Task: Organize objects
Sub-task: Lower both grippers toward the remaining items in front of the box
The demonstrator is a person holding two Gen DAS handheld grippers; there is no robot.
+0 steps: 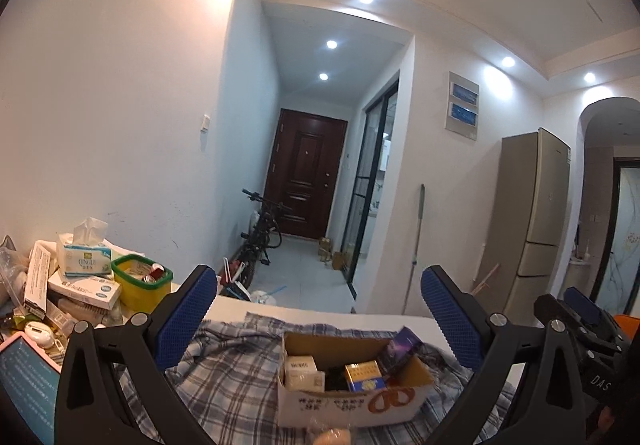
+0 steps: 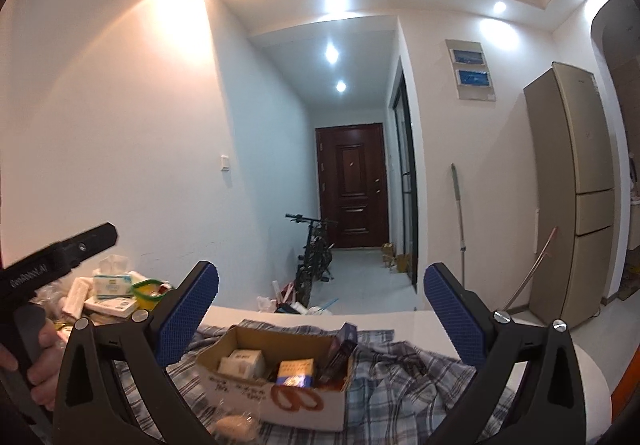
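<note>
We see the cardboard box (image 1: 352, 401) resting on a plaid cloth (image 1: 224, 377) on the surface (image 1: 332, 315), below and between the jaws. It holds small packages. Left gripper (image 1: 320, 313) and right gripper (image 2: 320, 309): jaws wide, empty. Left of the jaws we see a yellow container (image 1: 140, 285) among clutter.

A home: hallway with a front door (image 2: 352, 185), parked bicycle (image 2: 314, 253), and fridge (image 2: 572, 185).

One cardboard box (image 1: 352, 405) holding four small packets, one plaid cloth (image 1: 236, 369), one yellow tub (image 1: 140, 287), one tissue pack (image 1: 82, 259), one bicycle (image 1: 260, 233), one fridge (image 1: 528, 221), two grippers.
</note>
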